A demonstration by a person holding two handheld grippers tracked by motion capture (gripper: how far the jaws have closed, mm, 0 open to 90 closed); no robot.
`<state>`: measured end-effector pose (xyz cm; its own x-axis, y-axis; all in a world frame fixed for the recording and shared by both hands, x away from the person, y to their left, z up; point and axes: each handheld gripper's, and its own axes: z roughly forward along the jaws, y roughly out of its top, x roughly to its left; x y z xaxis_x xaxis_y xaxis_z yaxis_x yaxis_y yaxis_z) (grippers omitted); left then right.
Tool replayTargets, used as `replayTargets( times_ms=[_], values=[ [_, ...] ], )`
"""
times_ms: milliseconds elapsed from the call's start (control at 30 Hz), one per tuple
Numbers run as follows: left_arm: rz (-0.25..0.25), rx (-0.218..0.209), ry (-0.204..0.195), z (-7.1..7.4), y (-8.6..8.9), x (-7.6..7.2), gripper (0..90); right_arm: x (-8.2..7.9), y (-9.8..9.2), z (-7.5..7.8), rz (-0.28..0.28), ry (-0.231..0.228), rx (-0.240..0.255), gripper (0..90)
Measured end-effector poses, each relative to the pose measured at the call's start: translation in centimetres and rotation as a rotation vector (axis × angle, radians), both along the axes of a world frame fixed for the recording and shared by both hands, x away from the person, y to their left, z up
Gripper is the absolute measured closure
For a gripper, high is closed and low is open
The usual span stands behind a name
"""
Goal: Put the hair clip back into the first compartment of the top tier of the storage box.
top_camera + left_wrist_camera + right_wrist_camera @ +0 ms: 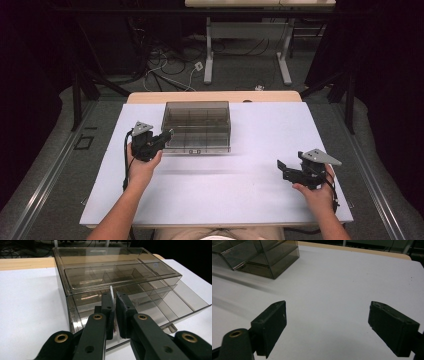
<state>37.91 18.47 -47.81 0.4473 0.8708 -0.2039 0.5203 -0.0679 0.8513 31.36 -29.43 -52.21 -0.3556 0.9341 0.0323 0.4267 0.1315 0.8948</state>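
Fingers of the left gripper (115, 312) pinch a thin white tab on the smoky plastic box (197, 126) near the worktop's (250, 190) far edge, calling for a steady, level pull, while the right gripper (327, 327) waits wide open.

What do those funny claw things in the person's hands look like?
Each hand holds a black claw. The left gripper and the right gripper each have two flat black jaws on arms with brass-coloured rivets, a grey three-cornered plate on top, and a black cable trailing back. The forearms are bare, with no sleeves.
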Motion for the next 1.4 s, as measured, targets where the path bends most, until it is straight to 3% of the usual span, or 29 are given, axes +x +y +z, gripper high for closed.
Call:
replayTargets(
  times_ms=[567,1400],
  values=[
    [0.019,0.001,0.008,-0.50,-0.02,0.46,84.8,0.03,0.17,-0.03,0.006,0.014,-0.001,14.8],
    [0.034,-0.044,0.002,0.02,0.95,-0.17,47.6,0.28,0.32,-0.01,0.014,0.008,0.000,14.8]
  ],
)
